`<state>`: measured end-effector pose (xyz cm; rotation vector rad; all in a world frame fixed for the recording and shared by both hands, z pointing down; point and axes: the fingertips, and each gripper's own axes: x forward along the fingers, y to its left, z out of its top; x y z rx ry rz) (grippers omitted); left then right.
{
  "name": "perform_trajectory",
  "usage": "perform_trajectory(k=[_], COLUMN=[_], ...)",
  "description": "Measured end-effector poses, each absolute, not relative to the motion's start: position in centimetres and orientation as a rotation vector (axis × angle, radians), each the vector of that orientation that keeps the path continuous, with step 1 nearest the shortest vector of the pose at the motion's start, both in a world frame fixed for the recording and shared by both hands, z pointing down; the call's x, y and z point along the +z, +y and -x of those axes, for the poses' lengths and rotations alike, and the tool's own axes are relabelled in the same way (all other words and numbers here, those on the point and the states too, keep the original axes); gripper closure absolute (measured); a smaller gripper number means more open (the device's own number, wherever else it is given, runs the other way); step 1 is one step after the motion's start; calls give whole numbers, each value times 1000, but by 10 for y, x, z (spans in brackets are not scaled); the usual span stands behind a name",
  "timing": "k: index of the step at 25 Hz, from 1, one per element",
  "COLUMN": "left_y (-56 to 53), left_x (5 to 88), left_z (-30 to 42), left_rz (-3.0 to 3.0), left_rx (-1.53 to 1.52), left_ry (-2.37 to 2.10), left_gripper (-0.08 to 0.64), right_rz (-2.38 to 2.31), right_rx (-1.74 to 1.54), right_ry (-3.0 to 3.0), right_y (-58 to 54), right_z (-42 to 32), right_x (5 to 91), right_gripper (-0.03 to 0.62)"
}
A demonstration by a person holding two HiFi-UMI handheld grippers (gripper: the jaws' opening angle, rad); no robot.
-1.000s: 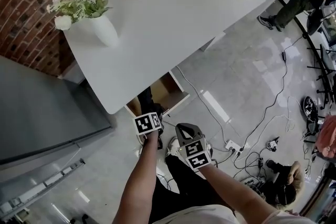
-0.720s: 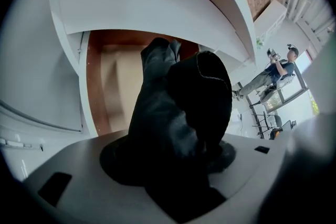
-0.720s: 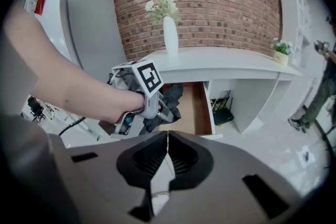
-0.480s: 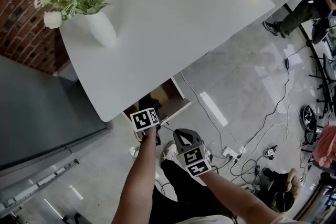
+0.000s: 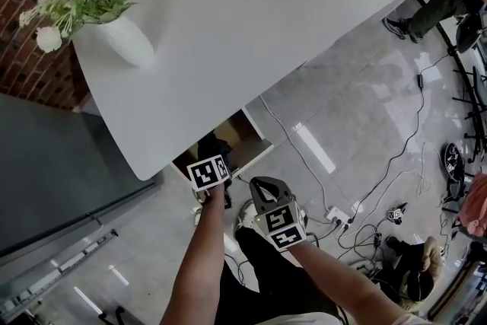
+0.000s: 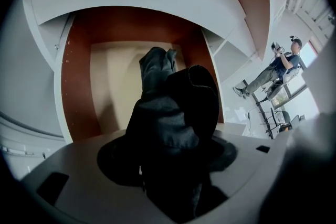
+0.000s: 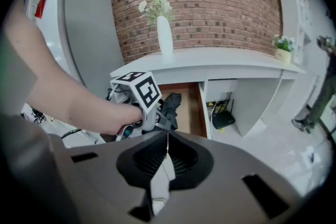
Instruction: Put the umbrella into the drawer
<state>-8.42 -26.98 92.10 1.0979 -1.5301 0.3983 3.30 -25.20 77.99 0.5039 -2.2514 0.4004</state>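
The step in hand is the release of the umbrella [image 6: 168, 113] into the open drawer [image 6: 76, 86], which stands pulled out from under the near edge of the white bench [image 5: 228, 27]. The left gripper [image 7: 164, 122] points steeply down over the drawer mouth. Its jaws are opening with the folded dark umbrella between them, and the fabric bundle appears to be carried by them for now. The umbrella's far end reaches over the tan drawer floor, between the brown side walls, while its near end fills the gap at the jaws. Whether the far end already touches the floor cannot be told.

To do this well, the left gripper should go low before the jaws part fully, so that the umbrella settles instead of dropping. The umbrella should lie lengthwise along the drawer, clear of both side walls and of the front edge. Loose folds of fabric could catch on a jaw, so a straight pull back along the line of the jaws seems safest.

The right gripper [image 5: 265, 188] hangs just to the right and nearer, clenched with nothing in it. It looks well placed to push the drawer front afterwards. The vase [image 5: 125, 42] at the bench's left end is well apart and not at risk.
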Motion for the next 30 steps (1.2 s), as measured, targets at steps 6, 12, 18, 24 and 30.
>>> perform_trajectory(k=[6, 12, 18, 24, 30], left_y=[-271, -264, -253, -235, -218], left_x=[910, 881, 844, 787, 727], left_z=[79, 76, 67, 62, 53], left_rz=[-1169, -1196, -1262, -1288, -1340], left_rx=[488, 462, 450, 404, 306], left_ry=[-1513, -1515, -1538, -1621, -1625], left_gripper=[265, 264, 265, 422, 495], right_rz=[-543, -525, -547, -589, -608], right_rx=[435, 448, 459, 578, 634], right_ry=[-2270, -2290, -2295, -2303, -2348], right_y=[-263, -260, -264, -247, -217], right_z=[-33, -27, -36, -39, -36], right_x=[781, 776, 770, 740, 692], right_gripper=[575, 575, 575, 575, 575])
